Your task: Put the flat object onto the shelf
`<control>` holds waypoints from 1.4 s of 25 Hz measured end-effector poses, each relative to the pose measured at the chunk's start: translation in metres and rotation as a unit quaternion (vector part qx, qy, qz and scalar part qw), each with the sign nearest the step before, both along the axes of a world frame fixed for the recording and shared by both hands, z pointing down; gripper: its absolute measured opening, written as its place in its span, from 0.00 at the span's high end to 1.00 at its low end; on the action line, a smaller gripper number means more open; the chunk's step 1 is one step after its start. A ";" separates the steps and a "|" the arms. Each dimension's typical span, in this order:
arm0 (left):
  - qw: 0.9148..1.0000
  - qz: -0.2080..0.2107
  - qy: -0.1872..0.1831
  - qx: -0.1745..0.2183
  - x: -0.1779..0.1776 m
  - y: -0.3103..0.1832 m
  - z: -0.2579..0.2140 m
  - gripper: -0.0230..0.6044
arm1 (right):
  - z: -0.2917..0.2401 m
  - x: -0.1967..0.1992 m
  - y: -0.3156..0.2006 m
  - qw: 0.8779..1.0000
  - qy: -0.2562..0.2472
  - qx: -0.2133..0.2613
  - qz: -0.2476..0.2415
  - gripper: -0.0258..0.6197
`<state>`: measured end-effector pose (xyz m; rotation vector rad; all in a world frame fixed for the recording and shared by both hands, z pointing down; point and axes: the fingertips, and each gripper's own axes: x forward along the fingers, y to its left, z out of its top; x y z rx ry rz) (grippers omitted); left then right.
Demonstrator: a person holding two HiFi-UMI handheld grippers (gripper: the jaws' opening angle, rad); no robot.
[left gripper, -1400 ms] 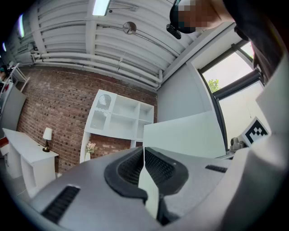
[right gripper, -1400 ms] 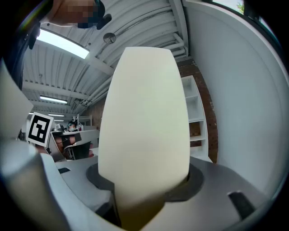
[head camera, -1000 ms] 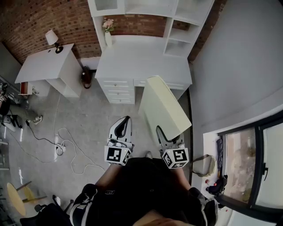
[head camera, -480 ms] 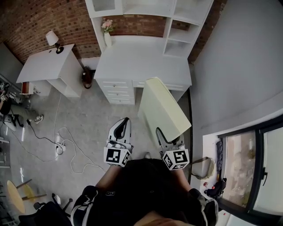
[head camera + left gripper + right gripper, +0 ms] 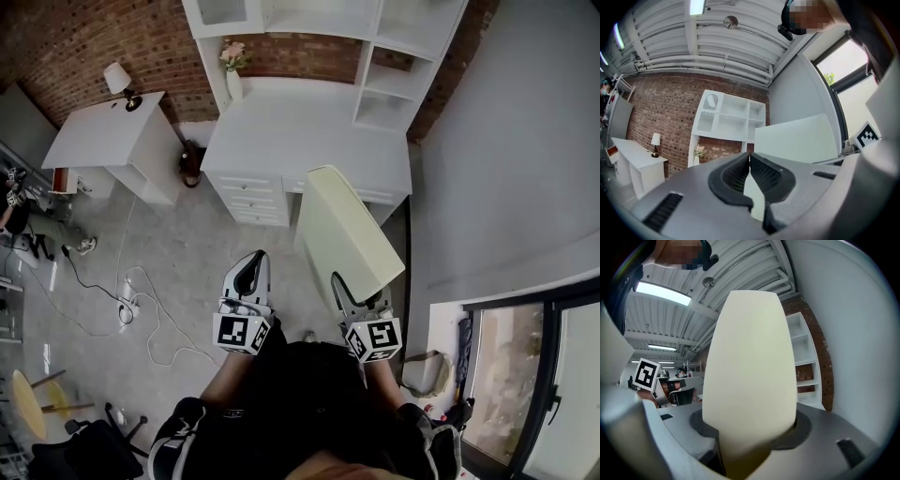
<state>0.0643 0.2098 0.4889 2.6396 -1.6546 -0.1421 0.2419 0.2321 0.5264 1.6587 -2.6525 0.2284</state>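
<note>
At the left, our left gripper [image 5: 251,267] has its jaws pressed together on nothing (its own view shows the ribbed pads meeting, with only the room beyond), so it has no part in the carry for now. Just to its right, our right gripper [image 5: 354,292] is clamped on the near end of the pale cream flat rectangular panel with rounded corners [image 5: 345,230]. In the right gripper view the panel [image 5: 750,371] rises straight out from between the 2 jaws and fills the middle of the picture. Its long axis runs away from us, from the jaws toward the white desk with drawers [image 5: 300,131], and its far end reaches about to the desk's front edge in the head view. The white open-compartment shelf unit [image 5: 380,70] stands on the back of that desk, ahead of the panel's tip and slightly to its right. We judge the coming move is a forward reach along the panel's own axis, with the right gripper leading. Against the frame from 1 second ago, the grip and the panel's tilt look unchanged. The left gripper sits a little further left, and the window has slid toward the right edge.
</note>
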 end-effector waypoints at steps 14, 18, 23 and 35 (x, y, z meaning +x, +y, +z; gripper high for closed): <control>0.999 0.048 0.000 -0.003 -0.079 -0.201 0.009 0.94 | -0.011 -0.078 -0.192 0.999 -0.007 0.019 0.035 0.52; 0.998 0.059 -0.005 0.001 -0.107 -0.253 0.003 0.94 | -0.022 -0.102 -0.243 0.999 -0.008 0.024 0.048 0.52; 0.999 0.052 0.003 0.005 -0.131 -0.306 -0.004 0.94 | -0.035 -0.118 -0.293 0.998 0.000 0.025 0.052 0.52; 1.000 0.019 0.001 0.012 -0.120 -0.433 -0.015 0.94 | -0.052 -0.102 -0.427 0.999 0.016 0.044 0.007 0.52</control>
